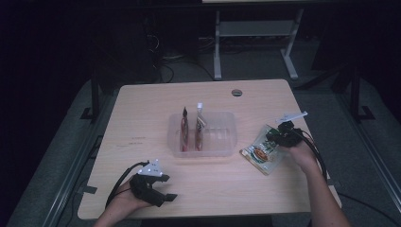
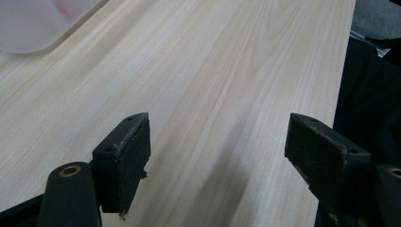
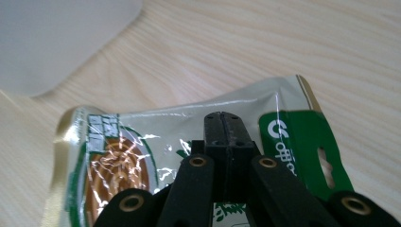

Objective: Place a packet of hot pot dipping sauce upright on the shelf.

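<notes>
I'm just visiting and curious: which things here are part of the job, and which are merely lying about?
In the job:
right gripper, shut on the snack packet
clear plastic tub, already holding two packets

Lying about:
left gripper, open above bare table
desk frame behind

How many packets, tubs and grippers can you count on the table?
Packets: 3, two standing in the tub, one flat on the table pinched by the right gripper
Tubs: 1
Grippers: 2, right, and left gripper
Total: 6
</notes>
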The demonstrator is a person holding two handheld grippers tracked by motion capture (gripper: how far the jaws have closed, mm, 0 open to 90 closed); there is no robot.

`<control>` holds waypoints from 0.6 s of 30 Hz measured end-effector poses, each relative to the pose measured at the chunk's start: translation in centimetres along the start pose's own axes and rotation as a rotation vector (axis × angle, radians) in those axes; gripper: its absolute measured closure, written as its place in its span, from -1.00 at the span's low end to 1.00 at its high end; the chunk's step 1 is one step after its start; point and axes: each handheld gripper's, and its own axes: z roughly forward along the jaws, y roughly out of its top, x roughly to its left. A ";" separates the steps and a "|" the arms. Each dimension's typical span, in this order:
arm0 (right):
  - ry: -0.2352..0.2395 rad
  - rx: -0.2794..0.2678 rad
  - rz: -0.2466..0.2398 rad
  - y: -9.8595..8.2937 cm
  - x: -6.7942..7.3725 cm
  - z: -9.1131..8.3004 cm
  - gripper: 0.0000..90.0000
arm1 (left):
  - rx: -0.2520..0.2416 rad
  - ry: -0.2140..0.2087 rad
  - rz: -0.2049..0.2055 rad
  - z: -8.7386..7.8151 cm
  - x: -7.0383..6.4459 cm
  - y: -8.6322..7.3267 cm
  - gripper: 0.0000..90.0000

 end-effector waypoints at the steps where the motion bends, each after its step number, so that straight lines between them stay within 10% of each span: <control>1: 0.003 0.006 0.007 -0.1 0.0 0.2 1.00 | 0.000 0.001 -0.001 0.0 0.0 0.0 -0.49; 18: 0.052 0.060 -0.033 -0.8 0.6 1.5 1.00 | 0.016 -0.005 0.003 0.2 0.0 0.0 -0.49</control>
